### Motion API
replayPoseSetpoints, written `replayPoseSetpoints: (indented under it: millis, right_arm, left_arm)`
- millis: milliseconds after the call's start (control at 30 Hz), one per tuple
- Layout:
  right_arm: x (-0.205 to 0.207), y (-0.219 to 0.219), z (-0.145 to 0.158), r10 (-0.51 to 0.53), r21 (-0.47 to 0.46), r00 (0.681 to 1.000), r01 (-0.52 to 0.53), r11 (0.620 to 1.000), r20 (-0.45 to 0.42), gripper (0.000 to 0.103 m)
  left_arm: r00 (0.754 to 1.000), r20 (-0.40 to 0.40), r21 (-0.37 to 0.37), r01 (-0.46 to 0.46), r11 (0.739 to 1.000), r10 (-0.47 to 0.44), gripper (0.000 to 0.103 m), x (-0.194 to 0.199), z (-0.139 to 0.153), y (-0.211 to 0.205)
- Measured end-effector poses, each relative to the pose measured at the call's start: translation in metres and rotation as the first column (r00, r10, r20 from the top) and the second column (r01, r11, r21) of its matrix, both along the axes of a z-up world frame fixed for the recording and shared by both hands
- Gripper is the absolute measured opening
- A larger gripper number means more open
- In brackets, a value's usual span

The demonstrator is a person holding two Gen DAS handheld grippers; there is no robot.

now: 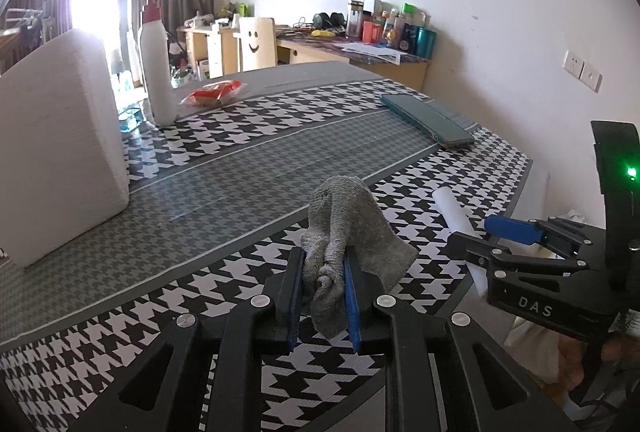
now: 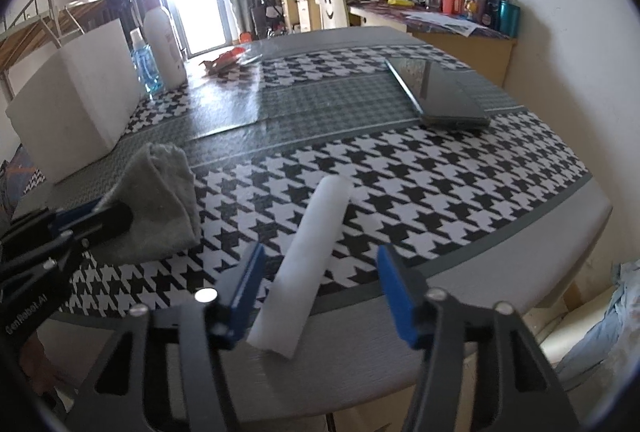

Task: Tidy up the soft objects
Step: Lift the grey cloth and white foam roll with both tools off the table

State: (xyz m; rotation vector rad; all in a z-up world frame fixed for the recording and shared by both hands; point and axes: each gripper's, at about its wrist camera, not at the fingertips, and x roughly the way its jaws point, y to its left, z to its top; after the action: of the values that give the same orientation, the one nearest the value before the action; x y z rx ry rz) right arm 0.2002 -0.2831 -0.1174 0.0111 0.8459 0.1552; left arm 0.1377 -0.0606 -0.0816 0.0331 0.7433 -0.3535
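Left gripper (image 1: 323,296) clamps a bunched grey sock (image 1: 348,228) off the houndstooth table (image 2: 440,168) — while, at its 3 o'clock, the right gripper (image 2: 318,296) straddles a white foam roll (image 2: 310,252), pads not yet touching.

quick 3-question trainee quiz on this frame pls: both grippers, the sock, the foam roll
1. True or false: the left gripper is clamped on the crumpled grey knit sock.
2. The white foam roll lies: A) pressed by the right gripper's pads, B) between its open jaws, untouched, C) on the big white foam block.
3. What flat dark object lies at the far right of the houndstooth table?

Key: 1 true; 2 B; 3 a dark green tablet-like slab.
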Motion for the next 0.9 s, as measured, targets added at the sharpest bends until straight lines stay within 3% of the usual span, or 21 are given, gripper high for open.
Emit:
replayPoseSetpoints:
  millis: [233, 367, 500, 900]
  right_arm:
    - [0.001, 0.014, -0.001, -0.065, -0.073, 0.998, 0.064, 0.995, -0.006, 0.051]
    - [0.001, 0.022, 0.001, -0.053, -0.084, 0.999, 0.052, 0.995, -0.01, 0.033]
    - [-0.001, 0.022, 0.001, -0.058, -0.085, 0.998, 0.056, 0.995, -0.012, 0.024]
    - [0.0, 0.014, 0.013, -0.025, -0.017, 0.999, 0.025, 1.0, 0.022, 0.019]
  left_arm:
    - [1.0, 0.014, -0.006, -0.001, 1.0, 0.001, 0.02, -0.003, 0.002, 0.006]
    - [1.0, 0.023, -0.01, 0.001, 1.0, 0.0, 0.02, -0.007, 0.004, 0.013]
    - [0.999, 0.032, -0.015, -0.006, 1.0, 0.006, 0.02, -0.009, 0.006, 0.019]
    - [0.998, 0.053, -0.005, -0.035, 0.999, 0.036, 0.02, -0.011, 0.013, 0.027]
